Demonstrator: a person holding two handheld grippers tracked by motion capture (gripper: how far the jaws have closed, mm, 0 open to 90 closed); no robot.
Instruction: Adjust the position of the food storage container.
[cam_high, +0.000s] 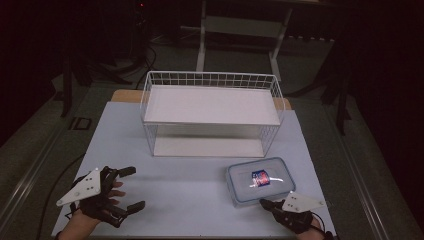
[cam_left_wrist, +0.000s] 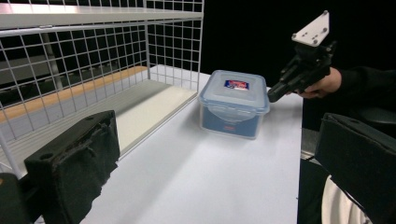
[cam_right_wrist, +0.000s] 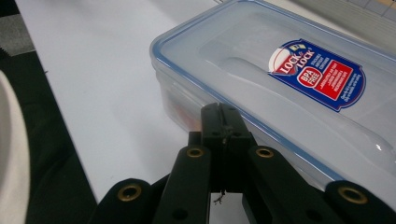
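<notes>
Right claw (cam_right_wrist: 223, 126) is pinched closed with nothing in it, nosed up to the lidded container (cam_high: 258, 181), probably to nudge it. Left claw (cam_high: 129, 188) hangs wide open, empty, over the worktop (cam_high: 185, 185).

the box (cam_right_wrist: 261, 93) is clear glossy plastic with a blue rim and a shiny printed sticker (cam_right_wrist: 317, 73); the rack (cam_high: 210, 80) is white wire mesh; the counter (cam_high: 175, 185) is smooth matt white; the left tool (cam_left_wrist: 224, 163) has rough black padding.
</notes>
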